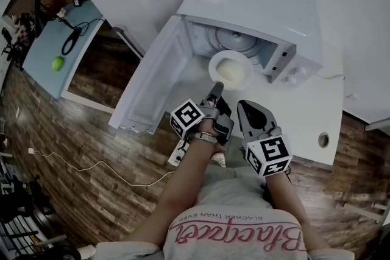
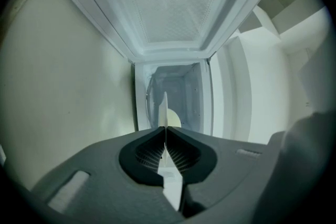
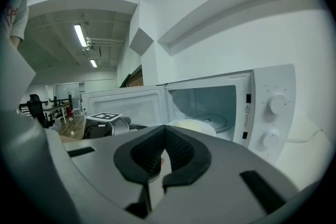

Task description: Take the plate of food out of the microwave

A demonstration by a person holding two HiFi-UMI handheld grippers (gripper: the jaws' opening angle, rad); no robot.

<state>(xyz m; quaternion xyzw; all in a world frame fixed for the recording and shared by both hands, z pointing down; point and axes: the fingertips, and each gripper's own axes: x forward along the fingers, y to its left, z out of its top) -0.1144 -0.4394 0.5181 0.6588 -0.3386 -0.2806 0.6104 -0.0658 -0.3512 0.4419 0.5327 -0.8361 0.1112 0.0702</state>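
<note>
Withdrawing step: the plate (image 1: 246,61) sits at the mouth of the microwave (image 1: 262,6), partly over the cavity floor and partly past the sill, so the pull-out is judged under way but not finished.
Task item location: the plate carries pale food (image 1: 232,73) and lies in front of the turntable (image 1: 233,38), beside the open door (image 1: 152,79), which stands swung out to the left.
Left gripper: the left gripper (image 1: 214,90) is pressed onto the near rim of the plate. In the left gripper view the rim (image 2: 164,106) shows edge-on, as a thin white blade pinched between the ribbed pads, with the jaws almost together.
Right gripper: the right gripper (image 1: 242,105) hangs just beside the left one, short of the plate. Its jaws meet at the tips and nothing lies between them.
Technique, level: keep the plate flat. A one-sided rim grip is likely to let the far edge sag once the plate clears the sill.
Technique, path: draw straight back toward the body and stay off the door and the control-panel side.
Technique, support: judged advisable to bring the right gripper to the opposite rim, or under the plate, before the full weight hangs free.
Risk: food sliding off if the plate tilts, and the rim slipping in a narrow pinch.
</note>
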